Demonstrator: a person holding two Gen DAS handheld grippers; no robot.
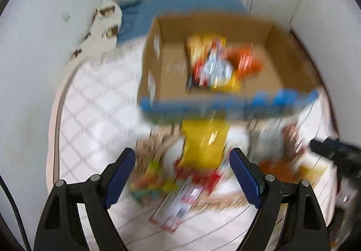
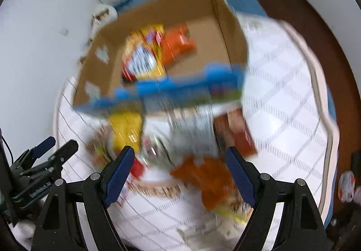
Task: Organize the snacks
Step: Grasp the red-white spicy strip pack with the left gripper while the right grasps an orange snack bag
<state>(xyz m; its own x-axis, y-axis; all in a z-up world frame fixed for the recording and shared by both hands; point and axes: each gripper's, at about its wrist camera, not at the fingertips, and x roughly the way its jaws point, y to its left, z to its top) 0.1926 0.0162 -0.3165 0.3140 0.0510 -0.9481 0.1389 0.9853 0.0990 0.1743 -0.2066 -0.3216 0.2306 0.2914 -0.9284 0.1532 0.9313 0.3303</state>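
Each tool is black plastic, its two arms ribbed with triangular cut-outs and pinned by round silver screws. The left tool (image 1: 182, 160) carries dark blue ridged pads (image 1: 121, 174); the right tool (image 2: 178, 160) has matching fingers (image 2: 118, 172). A thin black cable (image 1: 13, 212) trails beside the left one

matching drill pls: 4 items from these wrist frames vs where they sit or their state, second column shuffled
Items:
1. orange packet
2. yellow bag
3. cardboard box
4. left claw

Place or state:
A. open, holding nothing
B. inside the box, beside a yellow pack
C. on the checked bedcover, just outside the box's near blue-printed wall
D. on the bed, top open, a few snacks inside

Pairs: 1-B, 2-C, 3-D, 4-A
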